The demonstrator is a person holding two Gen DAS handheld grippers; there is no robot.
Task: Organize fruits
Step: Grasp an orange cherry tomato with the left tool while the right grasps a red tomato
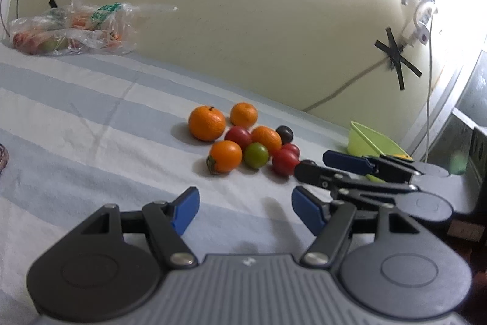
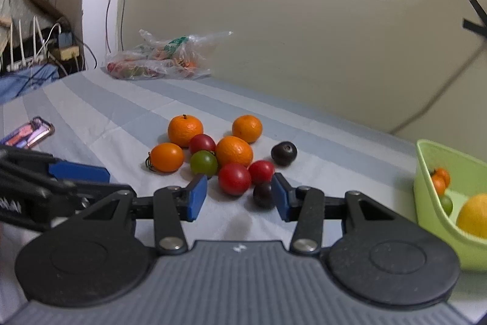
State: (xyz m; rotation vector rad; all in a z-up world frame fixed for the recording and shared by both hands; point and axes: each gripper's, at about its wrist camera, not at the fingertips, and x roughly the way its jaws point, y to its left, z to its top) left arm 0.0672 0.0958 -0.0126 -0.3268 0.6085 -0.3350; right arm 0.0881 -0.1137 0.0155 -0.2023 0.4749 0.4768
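A pile of fruit lies on the striped cloth: several oranges [image 2: 185, 130], red tomatoes [image 2: 234, 178], a green tomato [image 2: 203, 163] and two dark plums [image 2: 283, 153]. My right gripper [image 2: 239, 198] is open at the pile's near edge. The nearer plum [image 2: 262, 194] lies just inside its right pad [image 2: 280, 198], and a red tomato sits just ahead of the gap. Short of the pile, my left gripper [image 1: 246, 212] is open over bare cloth with nothing between its fingers. The right gripper [image 1: 313, 164] also shows in the left wrist view, beside the pile [image 1: 240, 139].
A light green basket [image 2: 426, 172] at the right holds small oranges, a green tomato and a yellow fruit; it also shows as the basket [image 1: 365, 139]. A plastic bag of produce [image 2: 158, 60] lies against the wall. A phone [image 2: 30, 133] lies at the left. A cable runs along the wall.
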